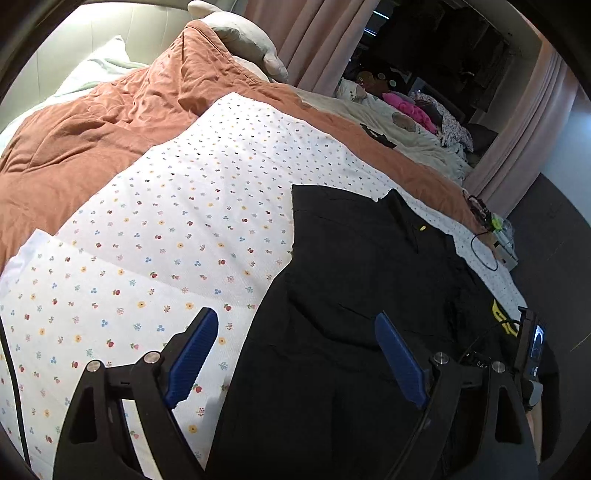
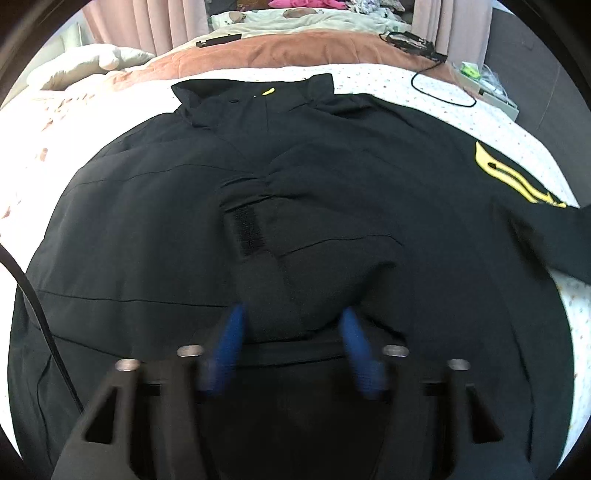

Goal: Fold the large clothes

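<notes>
A large black jacket (image 2: 332, 177) with a yellow sleeve emblem (image 2: 509, 177) lies spread on a flowered white sheet (image 1: 166, 240), collar at the far end. One sleeve cuff with a velcro strip (image 2: 247, 229) lies folded over the jacket's middle. My right gripper (image 2: 293, 314) is open just above that cuff, its blue fingers either side of the fabric, blurred. My left gripper (image 1: 295, 325) is open and empty, hovering over the jacket's left edge (image 1: 277, 295). The jacket also shows in the left wrist view (image 1: 369, 258).
An orange quilt (image 1: 92, 129) and pillows (image 1: 240, 33) lie beyond the sheet. A black cable (image 2: 443, 88) and small devices (image 1: 495, 225) sit at the bed's far right edge. Pink curtains (image 1: 314, 37) and piled clothes (image 1: 410, 107) are behind.
</notes>
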The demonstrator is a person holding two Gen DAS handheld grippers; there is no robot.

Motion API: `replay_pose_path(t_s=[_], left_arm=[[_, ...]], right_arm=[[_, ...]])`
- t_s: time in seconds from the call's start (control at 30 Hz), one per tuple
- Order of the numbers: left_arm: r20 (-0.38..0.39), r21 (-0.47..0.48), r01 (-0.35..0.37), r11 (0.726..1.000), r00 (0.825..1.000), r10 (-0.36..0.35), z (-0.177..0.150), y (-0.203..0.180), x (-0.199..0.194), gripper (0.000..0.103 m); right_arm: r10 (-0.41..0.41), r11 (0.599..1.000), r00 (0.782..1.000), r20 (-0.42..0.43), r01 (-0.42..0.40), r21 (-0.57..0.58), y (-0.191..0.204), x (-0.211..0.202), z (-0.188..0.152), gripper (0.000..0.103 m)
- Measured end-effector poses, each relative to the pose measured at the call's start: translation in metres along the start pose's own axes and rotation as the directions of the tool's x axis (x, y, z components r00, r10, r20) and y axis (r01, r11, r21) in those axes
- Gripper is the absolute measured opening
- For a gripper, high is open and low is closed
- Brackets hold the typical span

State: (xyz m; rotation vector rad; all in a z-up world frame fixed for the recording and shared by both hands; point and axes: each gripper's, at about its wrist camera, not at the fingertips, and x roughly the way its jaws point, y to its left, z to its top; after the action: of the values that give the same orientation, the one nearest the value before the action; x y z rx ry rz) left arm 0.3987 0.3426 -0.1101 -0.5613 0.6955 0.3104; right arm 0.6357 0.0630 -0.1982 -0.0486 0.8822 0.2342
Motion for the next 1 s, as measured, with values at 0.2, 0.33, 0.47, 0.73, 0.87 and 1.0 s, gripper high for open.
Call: replay_pose_path(t_s=[0.2, 0.33, 0.47, 0.73, 0.87, 1.0], left_arm=[[0.005, 0.014, 0.022, 1.000, 1.000, -0.022, -0.001, -0.008, -0.004, 0.088], [0.001, 0.022, 0.021, 1.000, 1.000, -0.021, -0.003, -0.011, -0.004, 0.088], [0.008, 0.020, 0.017, 1.000, 1.000, -0.018, -0.002, -0.012, -0.005, 0.088], [-0.006, 0.045, 0.018, 0.999, 1.000, -0.018, -0.007, -0.032, 0.006, 0.088], [-0.017, 0.079, 0.003, 0.997, 1.000, -0.002, -0.011, -0.042, 0.014, 0.088], [-0.036, 0.088, -0.018, 0.996, 0.999, 0.021, -0.013, -0.044, 0.025, 0.088]], right_arm=[[-0.008, 0.998, 0.997, 0.083, 0.003, 0.055, -0.036, -0.038, 0.007, 0.030], [-0.013, 0.994, 0.994, 0.109, 0.000, 0.110, -0.074, -0.055, 0.007, 0.036], [-0.031, 0.976, 0.994, 0.109, 0.006, 0.219, -0.119, -0.060, -0.003, 0.040], [0.235, 0.849, 0.967, 0.098, -0.253, 0.465, -0.182, -0.032, -0.037, 0.063], [0.293, 0.831, 0.951, 0.095, -0.302, 0.467, -0.190, -0.006, -0.030, 0.031], [0.300, 0.822, 0.950, 0.083, -0.302, 0.483, -0.197, 0.024, -0.022, 0.011]])
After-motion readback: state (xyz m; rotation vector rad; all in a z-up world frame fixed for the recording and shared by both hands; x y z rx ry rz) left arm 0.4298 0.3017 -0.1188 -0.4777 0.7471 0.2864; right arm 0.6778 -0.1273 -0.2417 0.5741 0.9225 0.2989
